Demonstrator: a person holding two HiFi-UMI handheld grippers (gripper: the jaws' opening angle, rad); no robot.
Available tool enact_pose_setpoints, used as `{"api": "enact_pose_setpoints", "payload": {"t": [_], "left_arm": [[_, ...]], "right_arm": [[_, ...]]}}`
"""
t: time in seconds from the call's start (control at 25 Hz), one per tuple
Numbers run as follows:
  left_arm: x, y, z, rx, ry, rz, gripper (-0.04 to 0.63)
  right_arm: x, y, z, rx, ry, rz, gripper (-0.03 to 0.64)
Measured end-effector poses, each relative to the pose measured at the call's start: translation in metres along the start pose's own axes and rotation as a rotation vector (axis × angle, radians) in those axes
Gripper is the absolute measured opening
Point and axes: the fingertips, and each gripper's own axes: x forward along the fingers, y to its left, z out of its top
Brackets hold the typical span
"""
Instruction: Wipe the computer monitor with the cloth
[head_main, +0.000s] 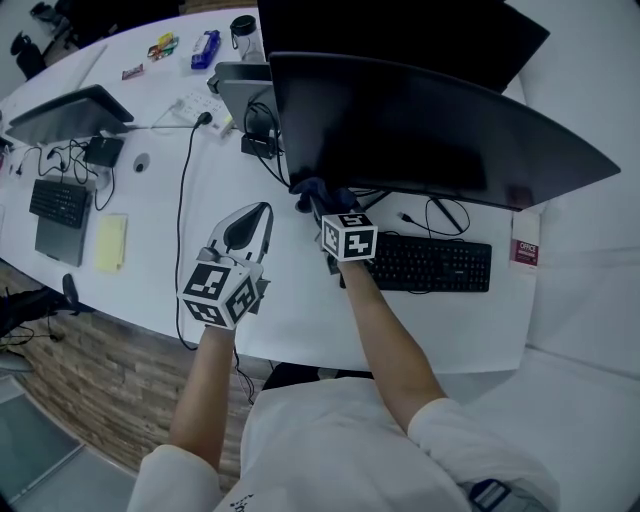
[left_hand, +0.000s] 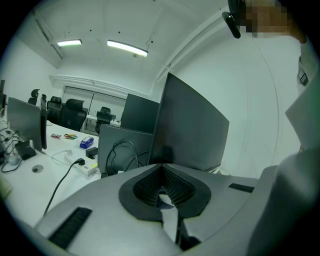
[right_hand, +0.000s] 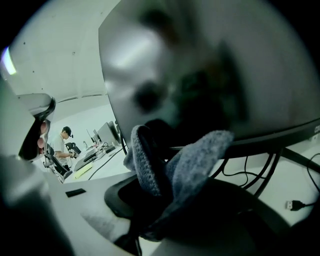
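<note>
The big dark curved monitor (head_main: 430, 130) stands on the white desk (head_main: 300, 320). My right gripper (head_main: 315, 197) is shut on a grey-blue cloth (head_main: 308, 187) at the screen's lower left corner. In the right gripper view the cloth (right_hand: 187, 157) bulges out of the jaws of the right gripper (right_hand: 162, 175) and covers their tips, just below the screen (right_hand: 210, 75). Whether cloth and screen touch I cannot tell. My left gripper (head_main: 248, 228) hovers over the desk left of the monitor, shut on nothing. In the left gripper view the left gripper (left_hand: 161, 170) points toward the monitor's (left_hand: 192, 130) edge.
A black keyboard (head_main: 430, 262) lies under the monitor, with cables and the stand behind it. A second screen (head_main: 400, 30) stands farther back. A power strip (head_main: 200, 108) and its cable lie left of the monitor. Another monitor (head_main: 70, 112), keyboard (head_main: 58, 202) and yellow pad (head_main: 111, 242) are far left.
</note>
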Motion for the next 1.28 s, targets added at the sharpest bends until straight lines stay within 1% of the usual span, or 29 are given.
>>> {"api": "enact_pose_setpoints", "payload": {"t": [0.28,0.72,1.28], "left_arm": [[0.012,-0.018,-0.003,0.0,0.009,-0.03,0.011],[0.039,-0.06,-0.011,-0.009,0.024,-0.091,0.011],[0.07,-0.106,-0.017,0.001,0.044,-0.13,0.011]], "right_arm": [[-0.017,-0.021,0.003,-0.003,-0.021,-0.035,0.114],[-0.05,-0.064,0.004,-0.005,-0.031,-0.096,0.114],[-0.085,-0.119,0.003,0.013,-0.045,-0.141,0.114]]}}
